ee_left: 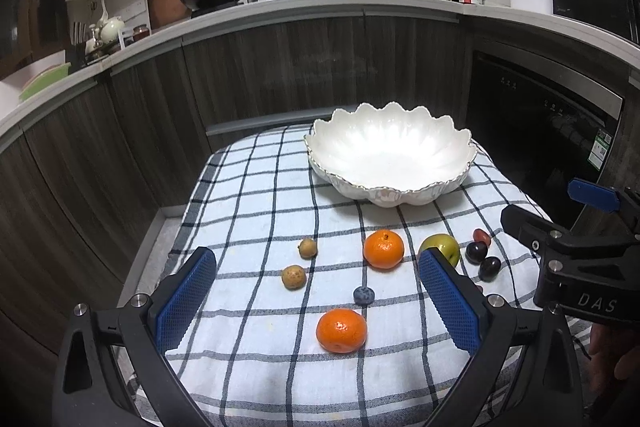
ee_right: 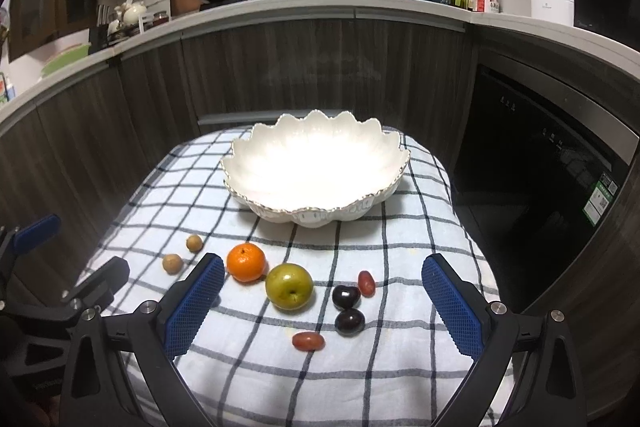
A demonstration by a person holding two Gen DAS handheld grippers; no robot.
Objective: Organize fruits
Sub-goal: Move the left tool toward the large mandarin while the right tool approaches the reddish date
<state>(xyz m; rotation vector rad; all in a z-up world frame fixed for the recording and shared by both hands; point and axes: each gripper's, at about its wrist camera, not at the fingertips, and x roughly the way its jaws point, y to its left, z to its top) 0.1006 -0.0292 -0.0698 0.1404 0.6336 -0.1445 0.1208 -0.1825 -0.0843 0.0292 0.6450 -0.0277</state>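
While both claws hover with jaws apart and empty, the left claw (ee_left: 318,297) above a tangerine (ee_left: 341,330) and the right claw (ee_right: 324,303) over the green apple (ee_right: 289,286), the fruits lie loose near the bench's near edge (on checked cloth (ee_right: 400,247)); the white scalloped bowl (ee_right: 316,169) sits toward the far edge.

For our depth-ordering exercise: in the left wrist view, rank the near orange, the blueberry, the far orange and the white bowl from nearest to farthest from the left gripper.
1. Near orange, between the left gripper's fingers.
2. Blueberry, just beyond it.
3. Far orange, farther, slightly right.
4. White bowl, at the cloth's far end.
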